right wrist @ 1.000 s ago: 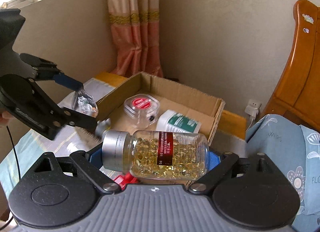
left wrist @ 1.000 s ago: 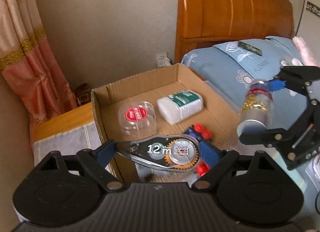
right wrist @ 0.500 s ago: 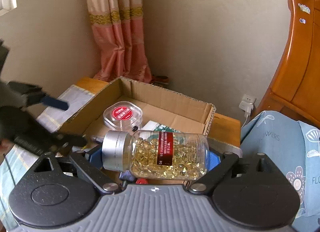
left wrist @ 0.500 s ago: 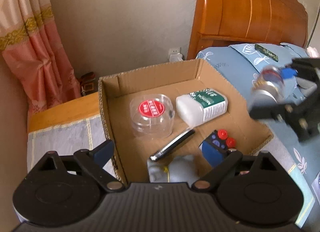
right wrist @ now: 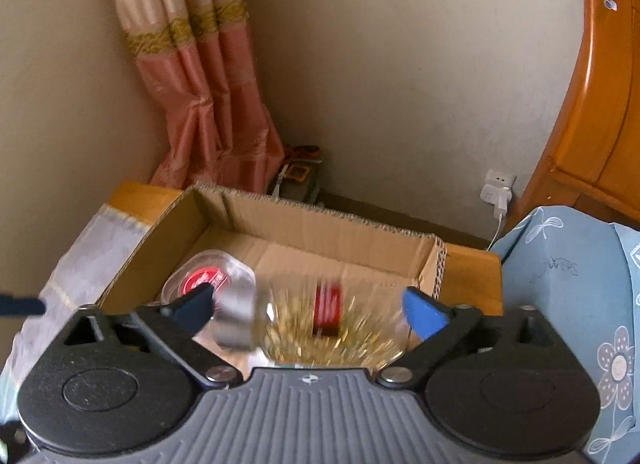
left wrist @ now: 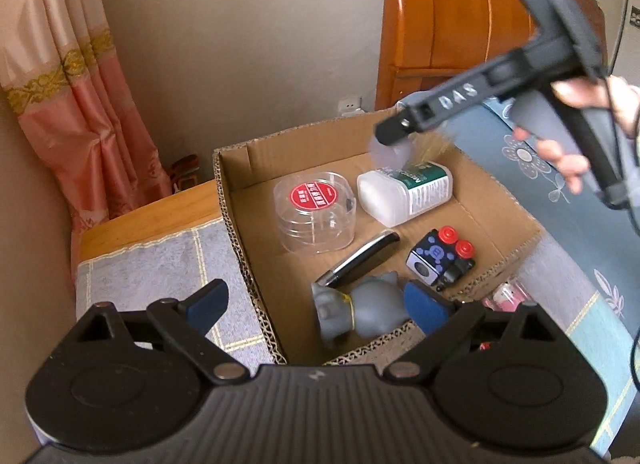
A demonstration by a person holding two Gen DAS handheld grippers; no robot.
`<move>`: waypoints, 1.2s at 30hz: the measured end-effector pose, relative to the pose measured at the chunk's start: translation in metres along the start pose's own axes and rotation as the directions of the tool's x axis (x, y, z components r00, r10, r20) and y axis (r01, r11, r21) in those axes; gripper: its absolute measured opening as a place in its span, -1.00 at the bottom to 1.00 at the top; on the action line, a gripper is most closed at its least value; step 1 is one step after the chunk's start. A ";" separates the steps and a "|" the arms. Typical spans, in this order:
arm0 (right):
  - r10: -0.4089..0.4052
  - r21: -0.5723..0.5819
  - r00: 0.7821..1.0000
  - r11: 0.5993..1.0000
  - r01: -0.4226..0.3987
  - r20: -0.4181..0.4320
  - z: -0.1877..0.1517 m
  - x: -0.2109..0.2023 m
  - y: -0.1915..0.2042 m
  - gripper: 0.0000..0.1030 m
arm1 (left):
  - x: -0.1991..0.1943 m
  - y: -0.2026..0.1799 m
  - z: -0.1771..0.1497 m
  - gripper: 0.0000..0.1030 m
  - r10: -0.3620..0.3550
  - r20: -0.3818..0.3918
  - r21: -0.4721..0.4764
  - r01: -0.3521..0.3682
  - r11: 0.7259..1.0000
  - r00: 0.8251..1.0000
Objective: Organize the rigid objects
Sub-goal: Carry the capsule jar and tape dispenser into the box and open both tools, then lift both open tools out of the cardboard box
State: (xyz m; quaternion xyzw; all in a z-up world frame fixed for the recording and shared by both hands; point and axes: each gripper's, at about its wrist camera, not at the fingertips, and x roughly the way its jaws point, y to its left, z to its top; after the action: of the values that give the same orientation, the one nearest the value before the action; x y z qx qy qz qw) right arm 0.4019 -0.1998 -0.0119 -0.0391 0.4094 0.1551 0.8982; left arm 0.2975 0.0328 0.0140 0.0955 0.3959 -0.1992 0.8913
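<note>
In the middle of the left view sits the box (left wrist: 256, 232), with a clear tub (left wrist: 315, 211) and white bottle (left wrist: 404, 191) at its upper part, and a pen (left wrist: 360, 260), cube (left wrist: 440, 260) and grey figurine (left wrist: 360, 310) lower down. My left gripper (left wrist: 316, 304) at the bottom of the frame is spread wide and empty. In the right view, my right gripper (right wrist: 308, 306) is spread too, and the blurred capsule bottle (right wrist: 312, 320) lies loose between its fingers, over the box.
</note>
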 end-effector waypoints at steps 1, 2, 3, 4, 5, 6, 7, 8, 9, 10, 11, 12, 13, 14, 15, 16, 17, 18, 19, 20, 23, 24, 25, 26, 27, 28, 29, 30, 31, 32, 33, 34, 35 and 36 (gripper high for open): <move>-0.001 0.014 1.000 1.000 0.002 -0.006 0.000 0.001 -0.001 1.00 | -0.001 0.000 -0.001 0.84 0.002 0.004 0.001 -0.002 1.000 1.000; 0.005 0.021 1.000 1.000 -0.004 -0.013 0.000 0.001 -0.001 1.00 | -0.002 -0.001 -0.002 0.84 0.003 0.008 0.002 -0.003 1.000 1.000; 0.008 0.022 1.000 1.000 -0.008 -0.011 -0.002 0.000 0.000 1.00 | -0.004 -0.001 -0.004 0.84 0.001 0.012 0.004 -0.001 1.000 1.000; 0.002 0.016 1.000 1.000 -0.002 -0.005 -0.004 -0.003 0.001 1.00 | -0.005 -0.001 -0.004 0.84 -0.001 0.014 0.006 0.001 1.000 1.000; -0.006 0.008 1.000 1.000 0.006 -0.003 -0.005 -0.006 0.003 1.00 | -0.006 -0.002 -0.005 0.84 -0.006 0.019 0.013 0.006 1.000 1.000; -0.014 0.000 1.000 1.000 0.014 -0.001 -0.007 -0.009 0.004 1.00 | -0.007 -0.002 -0.006 0.84 -0.007 0.020 0.012 0.006 1.000 1.000; -0.021 -0.004 1.000 1.000 0.021 0.003 -0.009 -0.012 0.005 1.00 | -0.009 -0.003 -0.006 0.84 -0.006 0.021 0.009 0.005 1.000 1.000; -0.028 -0.007 1.000 1.000 0.028 0.008 -0.012 -0.016 0.006 1.00 | -0.011 -0.004 -0.007 0.84 -0.006 0.023 0.007 0.006 1.000 1.000; -0.031 -0.010 0.999 0.999 0.031 0.011 -0.014 -0.021 0.006 1.00 | -0.012 -0.004 -0.008 0.84 -0.009 0.027 0.005 0.009 1.000 1.000; -0.035 -0.014 0.999 0.999 0.035 0.016 -0.018 -0.027 0.008 1.00 | -0.015 -0.005 -0.009 0.84 -0.011 0.030 0.003 0.011 1.000 0.999; -0.039 -0.018 0.999 0.999 0.040 0.022 -0.021 -0.033 0.010 1.00 | -0.018 -0.006 -0.010 0.85 -0.009 0.032 0.000 0.009 1.000 0.999; -0.044 -0.022 0.999 0.999 0.044 0.027 -0.027 -0.039 0.012 1.00 | -0.021 -0.007 -0.012 0.85 -0.006 0.037 -0.003 0.006 1.000 0.999; -0.044 -0.026 0.999 0.999 0.045 0.027 -0.032 -0.046 0.013 1.00 | -0.024 -0.007 -0.013 0.85 -0.004 0.042 -0.006 0.004 1.000 0.999; -0.042 -0.031 0.999 0.999 0.043 0.028 -0.036 -0.051 0.015 1.00 | -0.027 -0.008 -0.015 0.86 -0.003 0.047 -0.010 0.003 1.000 0.999; -0.040 -0.037 0.999 0.998 0.041 0.029 -0.041 -0.057 0.018 1.00 | -0.030 -0.009 -0.017 0.88 0.000 0.052 -0.015 0.001 1.000 0.999; -0.042 -0.046 0.999 0.998 0.043 0.030 -0.049 -0.063 0.020 1.00 | -0.033 -0.011 -0.020 0.90 0.002 0.055 -0.019 -0.001 1.000 0.998; -0.043 -0.052 0.999 0.998 0.045 0.030 -0.055 -0.069 0.022 1.00 | -0.035 -0.012 -0.022 0.93 0.006 0.061 -0.021 -0.005 1.000 0.998; -0.043 -0.057 0.999 0.997 0.045 0.032 -0.062 -0.075 0.025 1.00 | -0.039 -0.014 -0.025 0.93 0.013 0.071 -0.022 -0.012 1.000 0.997; -0.046 -0.057 0.998 0.997 0.048 0.035 -0.071 -0.080 0.027 1.00 | -0.041 -0.015 -0.029 0.93 0.020 0.077 -0.024 -0.018 1.000 0.997; -0.050 -0.056 0.998 0.997 0.052 0.038 -0.077 -0.084 0.029 1.00 | -0.043 -0.017 -0.032 0.94 0.025 0.080 -0.025 -0.023 0.999 0.996; -0.055 -0.042 0.997 0.997 0.057 0.054 -0.102 -0.093 0.033 1.00 | -0.045 -0.022 -0.044 0.94 0.042 0.077 -0.050 -0.038 0.998 0.996; -0.056 -0.030 0.996 0.998 0.058 0.063 -0.113 -0.095 0.033 1.00 | -0.044 -0.023 -0.049 0.94 0.042 0.075 -0.058 -0.038 0.998 0.996; -0.065 -0.015 0.996 0.998 0.066 0.067 -0.122 -0.096 0.032 1.00 | -0.044 -0.024 -0.055 0.94 0.042 0.074 -0.069 -0.037 0.997 0.996; -0.075 0.002 0.994 0.997 0.075 0.073 -0.131 -0.096 0.032 1.00 | -0.043 -0.025 -0.060 0.94 0.046 0.073 -0.079 -0.040 0.996 0.996; -0.085 0.019 0.993 0.996 0.084 0.081 -0.140 -0.095 0.031 1.00 | -0.042 -0.026 -0.065 0.94 0.054 0.070 -0.087 -0.048 0.995 0.996; -0.098 0.040 0.991 0.995 0.094 0.089 -0.150 -0.093 0.030 1.00 | -0.041 -0.028 -0.070 0.94 0.066 0.069 -0.095 -0.060 0.994 0.995; -0.110 0.066 0.990 0.992 0.105 0.092 -0.159 -0.090 0.028 1.00 | -0.039 -0.029 -0.074 0.94 0.074 0.071 -0.101 -0.066 0.993 0.995; -0.123 0.093 0.988 0.989 0.115 0.090 -0.167 -0.086 0.026 1.00 | -0.037 -0.031 -0.078 0.94 0.078 0.073 -0.108 -0.070 0.992 0.994; -0.146 0.125 0.985 0.983 0.134 0.089 -0.175 -0.081 0.024 1.00 | -0.035 -0.032 -0.081 0.94 0.082 0.075 -0.114 -0.074 0.991 0.994; -0.165 0.148 0.982 0.977 0.151 0.088 -0.181 -0.077 0.023 1.00 | -0.032 -0.033 -0.084 0.94 0.086 0.073 -0.120 -0.077 0.990 0.994; -0.179 0.178 0.981 0.971 0.163 0.078 -0.188 -0.071 0.021 1.00 | -0.030 -0.035 -0.088 0.94 0.087 0.067 -0.123 -0.078 0.989 0.994; -0.179 0.199 0.982 0.967 0.162 0.069 -0.193 -0.066 0.020 1.00 | -0.028 -0.036 -0.091 0.94 0.085 0.062 -0.123 -0.077 0.989 0.994; -0.177 0.224 0.982 0.961 0.160 0.060 -0.198 -0.061 0.019 1.00 | -0.026 -0.037 -0.093 0.94 0.085 0.059 -0.122 -0.077 0.990 0.995; -0.180 0.243 0.982 0.956 0.163 0.051 -0.202 -0.056 0.017 1.00 | -0.023 -0.039 -0.095 0.94 0.091 0.054 -0.122 -0.084 0.989 0.994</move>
State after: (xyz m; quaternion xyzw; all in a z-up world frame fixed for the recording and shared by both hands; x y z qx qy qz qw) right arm 0.2163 -0.2369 -0.1027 0.0390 0.3873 0.0277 0.9207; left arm 0.2035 0.0353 -0.0332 0.0530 0.3757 -0.1386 0.9148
